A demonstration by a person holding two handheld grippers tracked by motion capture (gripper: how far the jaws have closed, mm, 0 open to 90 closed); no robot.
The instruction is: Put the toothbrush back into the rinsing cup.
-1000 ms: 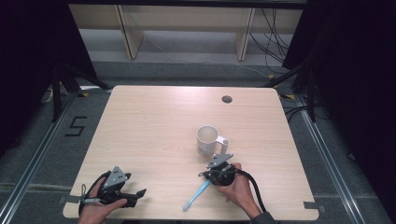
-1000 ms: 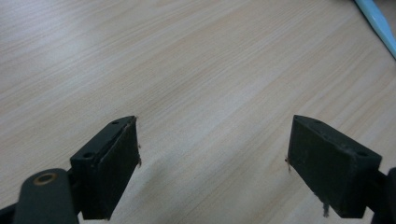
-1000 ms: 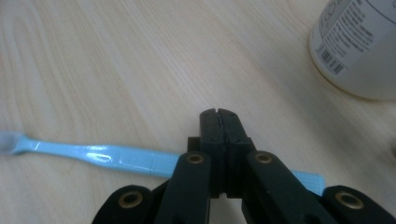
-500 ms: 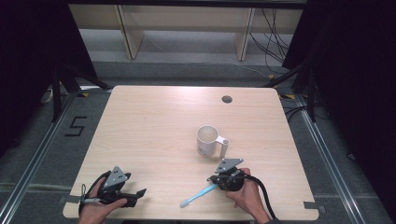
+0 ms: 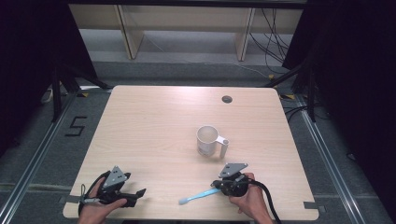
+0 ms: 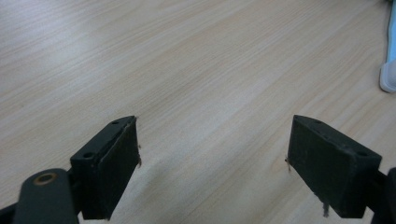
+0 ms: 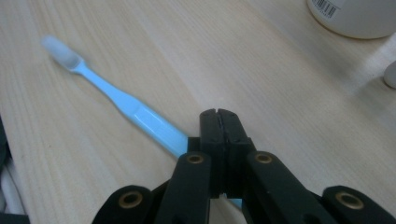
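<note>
A light-blue toothbrush lies low over the table's near edge, its head pointing left. My right gripper is shut on its handle end. In the right gripper view the closed jaws cross the handle, and the toothbrush runs up-left to its whitish head. A white mug stands upright just beyond the right hand, handle to the right; its base is at the top right there. My left gripper rests at the near left, open over bare wood. The brush head is at that view's right edge.
The light wooden table has a small round cable hole near its far edge. Dark curtains flank both sides, and shelving legs and cables stand beyond the far edge. A floor marking "5" lies to the left.
My right hand has shifted right and toward the near edge with the toothbrush, which has swung from a steep diagonal to nearly level. The left gripper has stayed put.
</note>
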